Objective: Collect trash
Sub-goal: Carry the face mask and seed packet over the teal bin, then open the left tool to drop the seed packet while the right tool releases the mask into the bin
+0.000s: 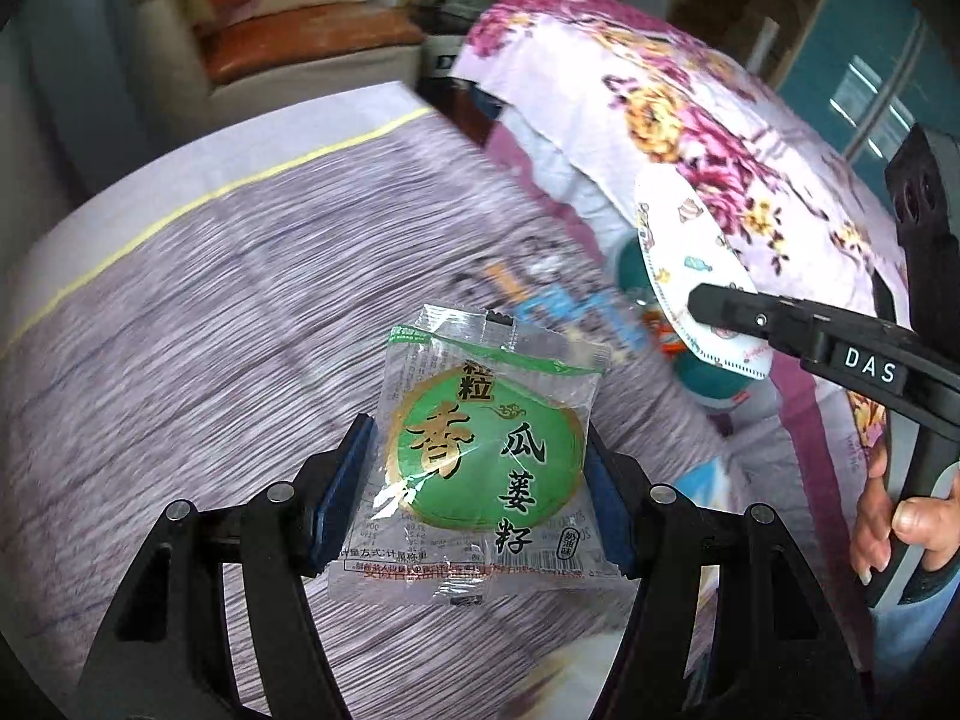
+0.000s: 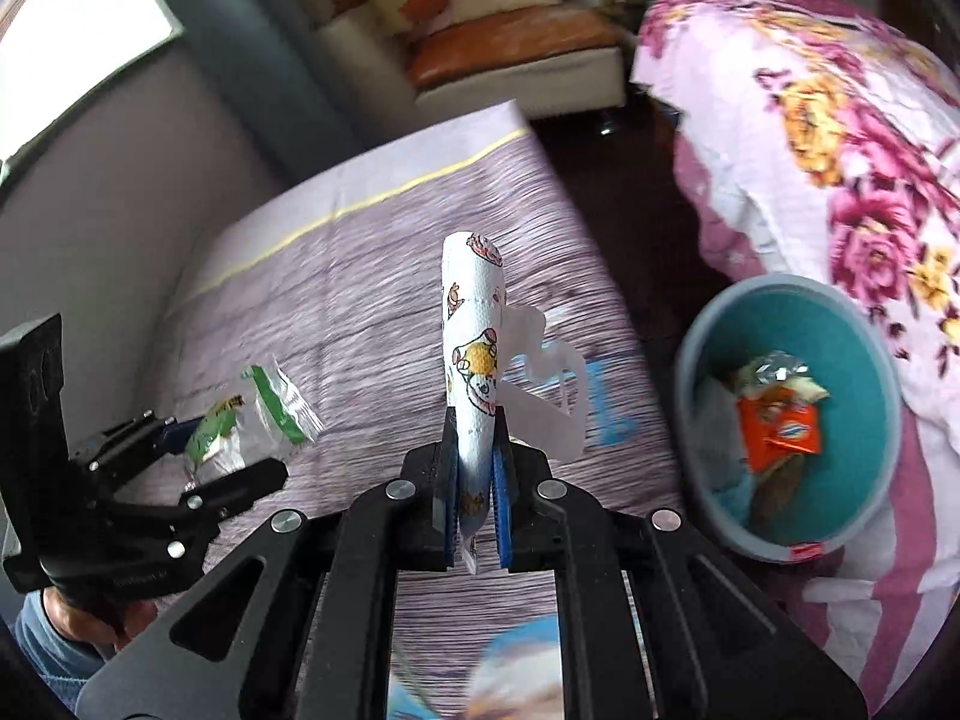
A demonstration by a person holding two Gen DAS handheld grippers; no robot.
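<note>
My left gripper (image 1: 480, 480) is shut on a clear snack wrapper with a green round label (image 1: 487, 462) and holds it above the purple striped bed cover (image 1: 210, 330). It shows in the right wrist view too (image 2: 240, 420). My right gripper (image 2: 475, 468) is shut on a white face mask with cartoon prints (image 2: 474, 348), held upright with its ear loops hanging to the right. In the left wrist view the mask (image 1: 690, 252) is at the right, over the teal bin (image 1: 714, 378). The teal bin (image 2: 864, 354) lies to the right, with an orange wrapper (image 2: 780, 432) and other trash inside.
A floral pink quilt (image 2: 840, 150) is piled at the right, behind the bin. A beige sofa with an orange cushion (image 2: 510, 48) stands beyond the bed's far edge. Dark floor shows between bed and quilt.
</note>
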